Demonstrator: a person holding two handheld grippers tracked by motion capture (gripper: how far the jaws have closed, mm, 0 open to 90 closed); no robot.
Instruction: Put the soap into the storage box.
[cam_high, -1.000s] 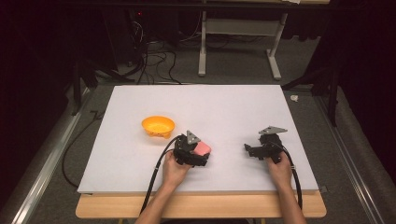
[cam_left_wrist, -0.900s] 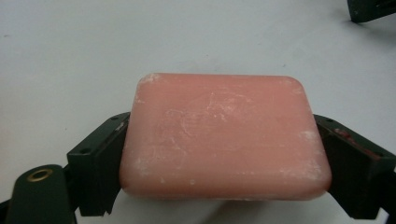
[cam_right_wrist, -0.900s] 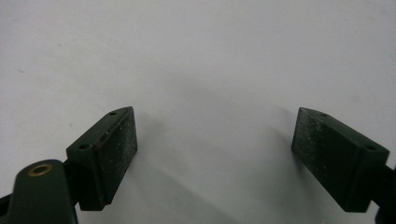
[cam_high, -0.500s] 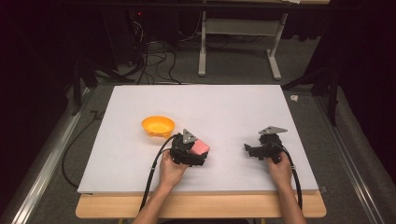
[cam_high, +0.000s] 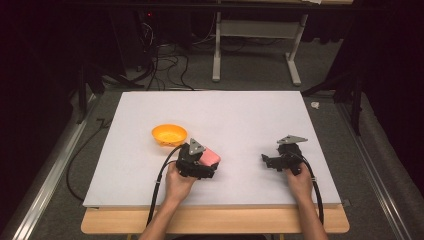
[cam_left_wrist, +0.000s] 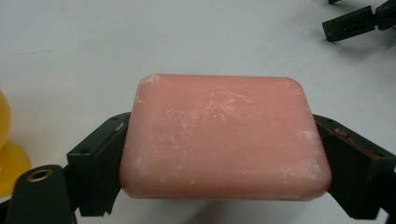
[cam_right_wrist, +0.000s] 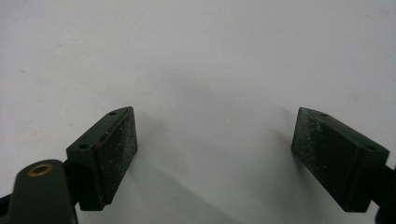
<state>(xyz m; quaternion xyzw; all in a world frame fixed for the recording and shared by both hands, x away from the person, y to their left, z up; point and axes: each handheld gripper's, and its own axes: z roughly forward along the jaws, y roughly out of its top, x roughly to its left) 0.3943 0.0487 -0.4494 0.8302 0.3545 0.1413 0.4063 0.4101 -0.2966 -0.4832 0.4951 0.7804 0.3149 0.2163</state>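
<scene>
Left hand-held gripper (cam_high: 209, 165): I see it near the front edge of the table, its jaws clamped on a pink bar of soap.

Why this hold: I judge the jaws press on the two short ends so the broad face stays clear and the bar cannot swing between them.

Soap (cam_left_wrist: 224, 135): I see it caught between the two black pads, seemingly just off the white table (cam_high: 235, 115), though I cannot tell for certain that it is lifted.

Soap long axis: it runs from jaw to jaw, crosswise to the gripper; in the high view the bar (cam_high: 210, 157) lies roughly level, broad face up, sticking out past the jaws to the right and a little away from me.

Right hand-held gripper (cam_right_wrist: 215, 154): I see its jaws spread wide with nothing between them, only bare table beneath.

Why it waits there: I judge it is parked well apart on the right (cam_high: 272, 161), out of the left hand's way.

Bowl (cam_high: 169, 134): an orange bowl sits just beyond and left of the soap, near but apart; I take it as the likely place to set the bar.

Beyond: floor, cables and table legs past the far edge.
</scene>
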